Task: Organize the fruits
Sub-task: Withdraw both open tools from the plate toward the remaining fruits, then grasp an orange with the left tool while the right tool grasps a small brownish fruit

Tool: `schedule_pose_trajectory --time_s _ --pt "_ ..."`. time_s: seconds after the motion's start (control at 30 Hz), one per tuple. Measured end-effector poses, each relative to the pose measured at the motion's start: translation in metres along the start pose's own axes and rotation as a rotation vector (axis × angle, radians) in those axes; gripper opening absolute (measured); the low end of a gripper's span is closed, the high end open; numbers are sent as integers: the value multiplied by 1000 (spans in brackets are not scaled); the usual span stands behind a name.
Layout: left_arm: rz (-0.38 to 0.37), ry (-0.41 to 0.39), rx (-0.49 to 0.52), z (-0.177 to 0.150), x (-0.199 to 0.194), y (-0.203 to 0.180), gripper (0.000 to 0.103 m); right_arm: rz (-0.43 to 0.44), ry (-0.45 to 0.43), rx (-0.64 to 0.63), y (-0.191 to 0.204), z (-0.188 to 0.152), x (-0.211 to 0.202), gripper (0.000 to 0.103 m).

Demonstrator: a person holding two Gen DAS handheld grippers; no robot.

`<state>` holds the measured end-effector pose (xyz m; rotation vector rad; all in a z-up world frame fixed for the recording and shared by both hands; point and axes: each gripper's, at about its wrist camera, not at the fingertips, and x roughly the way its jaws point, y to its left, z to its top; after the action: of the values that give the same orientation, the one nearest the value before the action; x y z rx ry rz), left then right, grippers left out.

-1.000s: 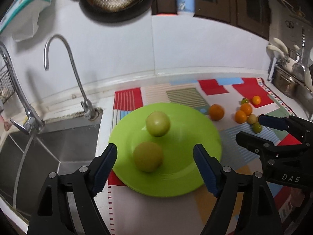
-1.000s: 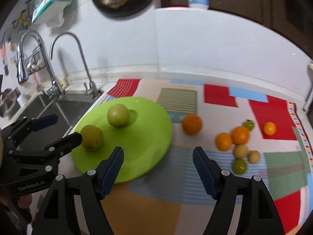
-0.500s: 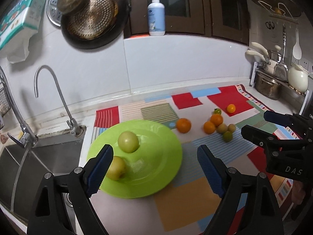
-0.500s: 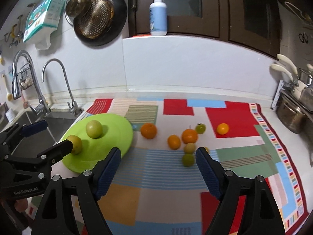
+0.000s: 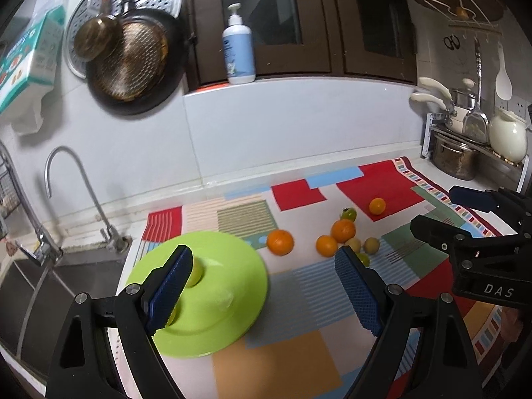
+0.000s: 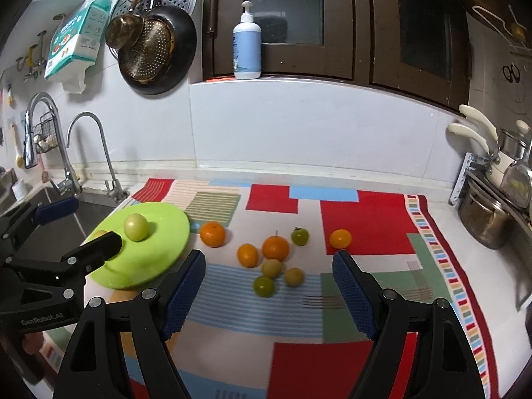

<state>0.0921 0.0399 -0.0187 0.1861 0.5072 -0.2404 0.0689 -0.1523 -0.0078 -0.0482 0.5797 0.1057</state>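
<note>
Plate [image 6: 166, 259]: lime green, round, flat on the mat's left edge beside the sink.
Green fruits on plate [image 6: 135, 227]: one pale, round, near the far rim; a second partly hidden at the left rim.
Oranges [image 6: 212, 234]: four loose on the mat's middle; largest nearest the plate, smallest far right on a red patch.
Small green and yellowish fruits [image 6: 264, 286]: clustered just beside the oranges, toward the near edge.
Stemmed green fruit [image 6: 299, 236]: behind the cluster.

plate [image 6: 166, 249] left on mat [image 6: 365, 212], two fruits [image 6: 135, 227] on it, loose fruits [image 6: 275, 248] right, sink [image 6: 50, 229] further left
</note>
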Motion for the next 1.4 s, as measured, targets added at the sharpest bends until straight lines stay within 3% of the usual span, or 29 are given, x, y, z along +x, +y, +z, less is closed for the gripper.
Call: schedule_pose_trajectory --time_s 0.5,1.0,1.4 --pt "-92 41 116 15 65 -34 84 25 62 32 -41 -4 46 78" --pt "-197 183 164 3 145 -50 66 100 232 88 -53 -29 119 56" --pt "-273 270 138 -4 181 -57 51 150 283 96 -54 -38 145 47"
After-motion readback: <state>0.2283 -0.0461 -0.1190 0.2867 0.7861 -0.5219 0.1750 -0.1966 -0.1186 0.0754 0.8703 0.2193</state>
